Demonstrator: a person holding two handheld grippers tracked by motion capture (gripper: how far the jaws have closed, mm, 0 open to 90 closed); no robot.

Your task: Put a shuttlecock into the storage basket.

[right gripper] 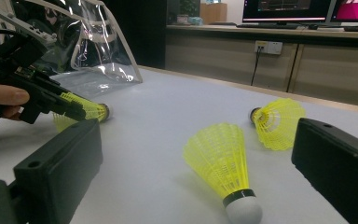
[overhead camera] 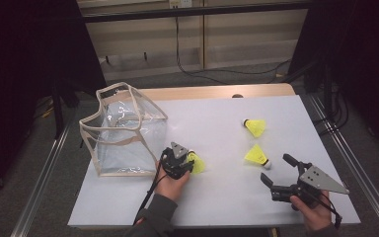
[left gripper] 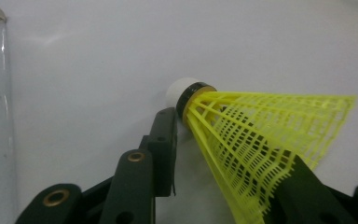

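Three yellow shuttlecocks lie on the white counter (overhead camera: 217, 192), beside a clear plastic bag (overhead camera: 121, 131) standing at its left. Nearest the bag, one shuttlecock (left gripper: 261, 140) sits between the left tongs (overhead camera: 187, 165), whose jaws flank its skirt; whether the pads already press on it is hard to tell. Two other shuttlecocks (overhead camera: 257, 157) (overhead camera: 254, 127) lie well apart from it, in front of the right tongs (overhead camera: 276, 170), which are released with nothing between the jaws.

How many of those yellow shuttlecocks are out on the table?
3. One yellow plastic shuttlecock lies between the left tool's jaws beside the clear bag; a second lies farther back on the right; a third lies nearer the right tool.
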